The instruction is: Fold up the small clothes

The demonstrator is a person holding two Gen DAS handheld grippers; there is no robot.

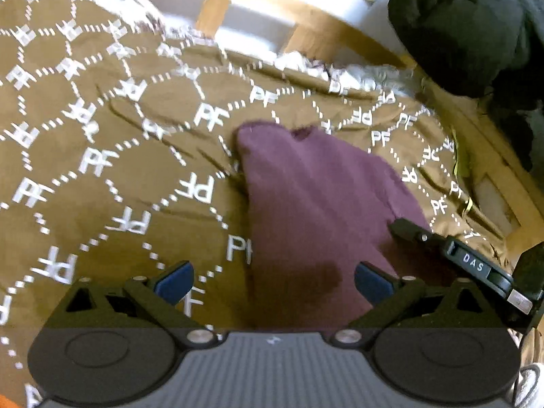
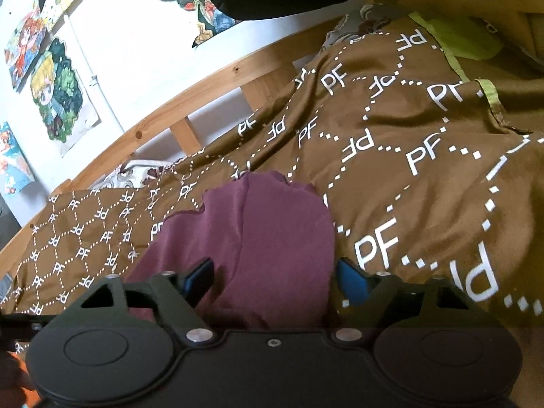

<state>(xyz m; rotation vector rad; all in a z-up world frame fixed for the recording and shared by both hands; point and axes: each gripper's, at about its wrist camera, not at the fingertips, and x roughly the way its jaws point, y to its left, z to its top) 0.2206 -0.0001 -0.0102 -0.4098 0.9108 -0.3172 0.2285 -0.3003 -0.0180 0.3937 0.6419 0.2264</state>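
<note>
Maroon garment (image 2: 272, 238): soft, light, limp; laid on brown bedspread (image 2: 425, 176). Both grippers' jaws spread, nothing pinched. Hold advised at 12 o'clock hem corners.

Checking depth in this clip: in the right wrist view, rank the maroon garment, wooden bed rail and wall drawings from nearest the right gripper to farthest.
1. maroon garment, between the open right gripper fingers.
2. wooden bed rail, upper left, beyond the brown blanket.
3. wall drawings, far left, behind the rail.

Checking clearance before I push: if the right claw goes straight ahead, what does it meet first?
Probably the maroon garment, already lying between the open right claw; beyond it, the brown blanket. Depth is unclear.
</note>
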